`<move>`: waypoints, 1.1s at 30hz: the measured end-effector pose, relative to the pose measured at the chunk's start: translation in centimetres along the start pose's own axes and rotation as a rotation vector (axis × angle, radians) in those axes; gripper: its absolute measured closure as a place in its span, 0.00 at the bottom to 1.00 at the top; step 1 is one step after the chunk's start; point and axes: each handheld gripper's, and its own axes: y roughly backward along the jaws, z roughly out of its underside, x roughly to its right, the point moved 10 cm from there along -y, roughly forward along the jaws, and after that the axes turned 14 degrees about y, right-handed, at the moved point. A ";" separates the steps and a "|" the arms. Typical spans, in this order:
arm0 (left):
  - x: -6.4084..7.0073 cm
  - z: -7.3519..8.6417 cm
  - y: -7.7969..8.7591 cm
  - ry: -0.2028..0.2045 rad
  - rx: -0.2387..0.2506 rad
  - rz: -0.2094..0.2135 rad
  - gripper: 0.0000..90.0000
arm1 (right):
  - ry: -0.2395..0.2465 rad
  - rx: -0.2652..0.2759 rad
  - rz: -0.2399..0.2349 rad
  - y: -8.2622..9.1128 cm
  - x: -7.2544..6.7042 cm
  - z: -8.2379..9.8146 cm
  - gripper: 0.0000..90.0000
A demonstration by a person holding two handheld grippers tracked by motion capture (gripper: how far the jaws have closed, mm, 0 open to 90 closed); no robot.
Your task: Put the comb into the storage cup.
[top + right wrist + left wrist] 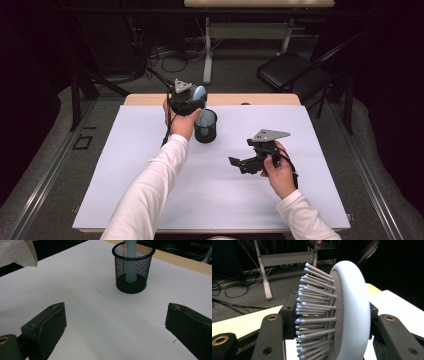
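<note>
A pale blue hairbrush (352, 312) stands upright with its handle (131, 262) down inside a black mesh cup (205, 126) near the table's far middle. My left gripper (189, 101) is shut on the brush head (199, 93), bristles (317, 315) facing left in the left gripper view. My right gripper (243, 164) hovers open over the white mat (150, 150), right of the cup (132, 267), with nothing between its jaws.
The white mat (95, 315) covers most of a wooden table (145, 99). Behind the table stand a black chair (292, 70), a white desk leg (264, 272) and loose cables (165, 57) on the floor. A white sleeve (17, 252) reaches in at left.
</note>
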 end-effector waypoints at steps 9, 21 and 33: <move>0.1 0.1 -0.1 0.011 0.006 0.005 0.52 | 0.000 -0.001 -0.002 0.0 0.0 0.0 0.04; -0.3 0.0 0.1 0.045 0.000 -0.002 0.51 | 0.000 -0.002 -0.002 -0.1 0.0 0.1 0.04; -0.3 -0.1 0.0 0.035 0.001 -0.005 0.51 | -0.001 -0.003 -0.004 -0.1 0.0 0.1 0.04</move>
